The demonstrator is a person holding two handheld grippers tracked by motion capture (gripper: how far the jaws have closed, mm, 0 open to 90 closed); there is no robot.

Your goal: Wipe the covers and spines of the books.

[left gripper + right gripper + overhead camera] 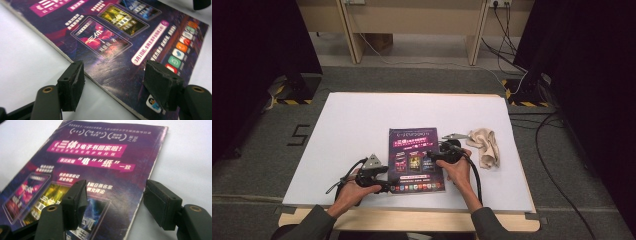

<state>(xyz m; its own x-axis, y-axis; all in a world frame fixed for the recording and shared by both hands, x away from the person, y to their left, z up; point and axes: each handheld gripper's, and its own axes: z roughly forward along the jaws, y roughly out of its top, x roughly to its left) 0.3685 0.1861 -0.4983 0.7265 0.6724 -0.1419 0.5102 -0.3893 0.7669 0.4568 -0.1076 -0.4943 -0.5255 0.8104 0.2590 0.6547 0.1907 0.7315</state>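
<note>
On the white table [362, 120], a purple glossy magazine [416, 159] is being straddled at its edges. Left gripper [113, 83] is being held released astride the spine; right gripper [116, 202] likewise unclenched. Jaws should be lowered squarely before closing.

Lab recording bay, not a home.
White-topped counter [362, 125] is set on grey carpet [422, 77], flanked by black curtains [257, 45]; hazard-taped stand bases [292, 92], loose cables [557, 150] and wall sockets [499, 3] are seen behind.
</note>
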